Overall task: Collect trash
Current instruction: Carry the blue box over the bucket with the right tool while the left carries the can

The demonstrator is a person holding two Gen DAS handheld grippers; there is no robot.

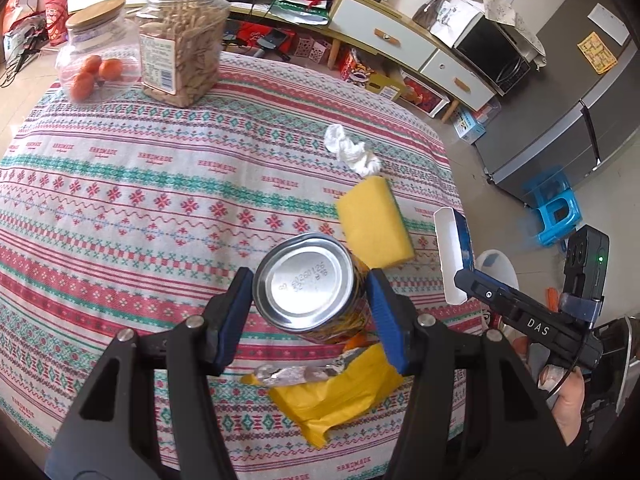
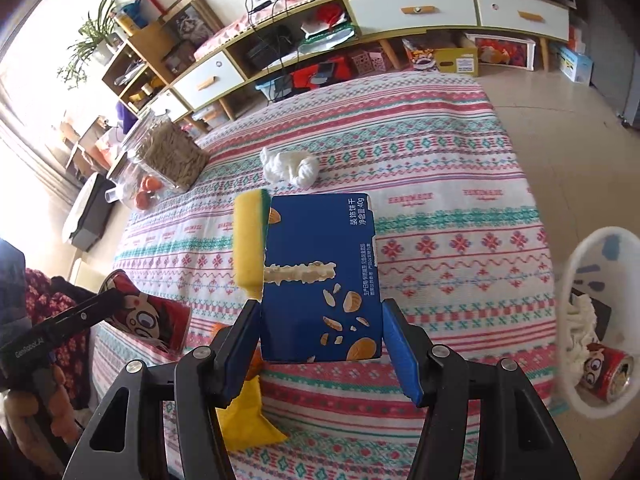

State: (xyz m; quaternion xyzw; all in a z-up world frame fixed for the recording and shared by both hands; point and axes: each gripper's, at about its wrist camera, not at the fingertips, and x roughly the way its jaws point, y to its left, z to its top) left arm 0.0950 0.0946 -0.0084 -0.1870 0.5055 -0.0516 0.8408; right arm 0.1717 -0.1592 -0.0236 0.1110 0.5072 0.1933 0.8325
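Observation:
My left gripper [image 1: 310,285] is shut on a metal can [image 1: 304,268], held off the table with its silver base facing the camera. In the right wrist view the same can [image 2: 152,322] shows its red cartoon label at the lower left. My right gripper [image 2: 320,308] is shut on a blue biscuit box [image 2: 320,248], and the left wrist view shows this box [image 1: 450,248] raised at the table's right edge. On the cloth lie a yellow sponge [image 1: 376,224], a crumpled white tissue [image 1: 350,150] and a yellow wrapper [image 1: 336,392] with crinkled foil [image 1: 296,374].
A white bin [image 2: 592,248] stands on the floor right of the table, with another red can [image 2: 608,372] and white paper inside. Two clear jars [image 1: 180,40] [image 1: 96,48] stand at the table's far left corner. A blue stool [image 1: 558,216] and a low cabinet lie beyond.

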